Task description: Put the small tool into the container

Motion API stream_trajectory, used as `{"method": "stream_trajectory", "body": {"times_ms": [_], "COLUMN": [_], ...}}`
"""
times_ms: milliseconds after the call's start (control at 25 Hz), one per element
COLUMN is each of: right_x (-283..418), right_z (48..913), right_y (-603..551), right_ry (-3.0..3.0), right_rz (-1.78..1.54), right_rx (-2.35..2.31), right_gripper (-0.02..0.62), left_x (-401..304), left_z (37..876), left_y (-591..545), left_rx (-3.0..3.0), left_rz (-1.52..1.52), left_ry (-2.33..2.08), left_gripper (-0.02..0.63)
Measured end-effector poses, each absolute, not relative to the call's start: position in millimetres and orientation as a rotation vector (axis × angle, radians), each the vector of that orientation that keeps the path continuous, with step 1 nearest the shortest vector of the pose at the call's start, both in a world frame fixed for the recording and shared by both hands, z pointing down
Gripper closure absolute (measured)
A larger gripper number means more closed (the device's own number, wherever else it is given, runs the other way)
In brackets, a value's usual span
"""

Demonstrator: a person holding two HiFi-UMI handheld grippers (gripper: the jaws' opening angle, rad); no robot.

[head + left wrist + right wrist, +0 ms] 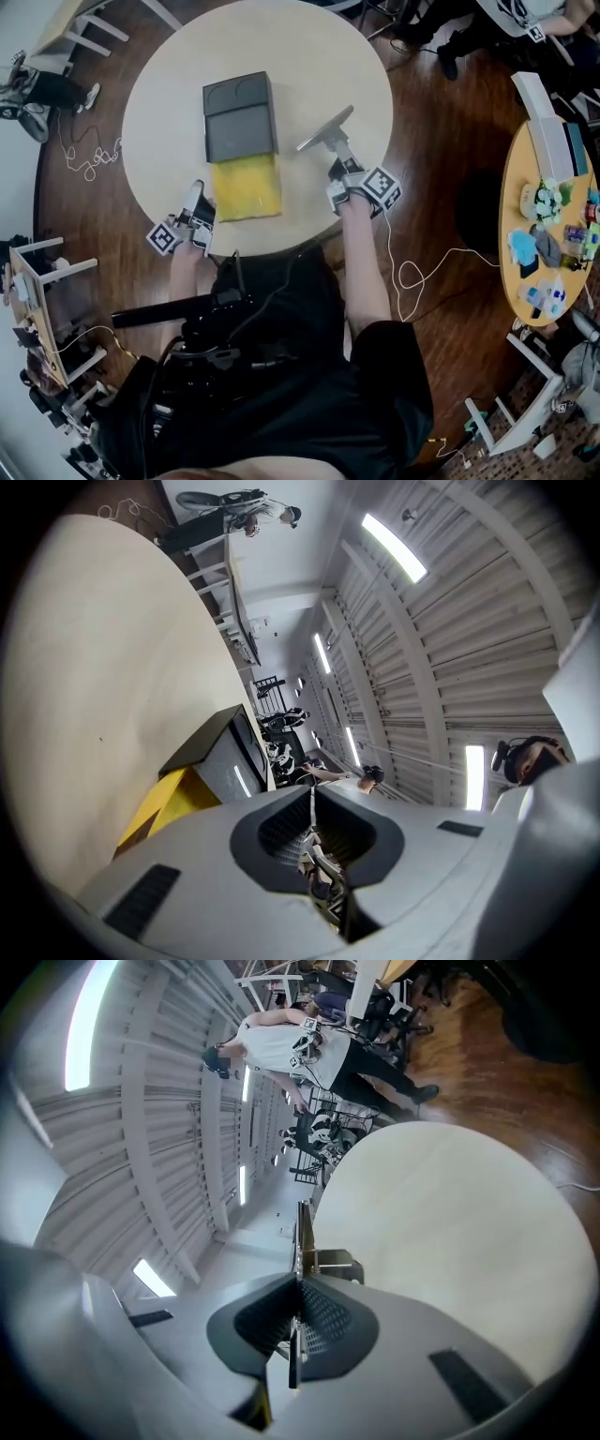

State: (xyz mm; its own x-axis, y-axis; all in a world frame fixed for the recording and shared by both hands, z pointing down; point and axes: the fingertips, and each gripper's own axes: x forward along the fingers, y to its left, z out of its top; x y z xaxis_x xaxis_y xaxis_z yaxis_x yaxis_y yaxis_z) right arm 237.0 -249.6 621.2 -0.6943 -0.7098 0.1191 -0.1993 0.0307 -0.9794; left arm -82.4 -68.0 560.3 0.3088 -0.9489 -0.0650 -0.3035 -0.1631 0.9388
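Observation:
The container, a yellow box (246,186) with its dark grey lid (240,117) lying open behind it, sits in the middle of the round white table (328,66). The small tool (325,129) is a flat metal piece, lifted above the table to the right of the box. My right gripper (336,153) is shut on it. In the right gripper view the tool (302,1232) shows edge-on, pinched between the jaws of my right gripper (298,1302). My left gripper (197,190) is at the box's near left corner, shut and holding nothing. In the left gripper view, my left gripper (311,813) has the yellow box (155,808) ahead on the left.
A second round table (514,225) with several small items stands at the right. White cables (412,277) lie on the wooden floor. White frames (37,272) stand at the left. People sit in the background beyond the table.

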Motion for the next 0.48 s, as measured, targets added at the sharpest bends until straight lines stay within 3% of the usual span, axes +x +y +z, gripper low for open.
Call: {"method": "stream_trajectory", "body": {"times_ms": [480], "right_x": [215.4], "right_z": [600.5], "right_y": [-225.1], "right_ry": [1.942], "right_rz": [-1.713], "right_rx": [-0.761], "right_gripper": [0.595], "left_x": [-90.2], "left_z": [557.9], "left_y": [-43.6], "left_rx": [1.644], "left_rz": [-0.902], "left_ry": [-1.207], "left_gripper": [0.597]}}
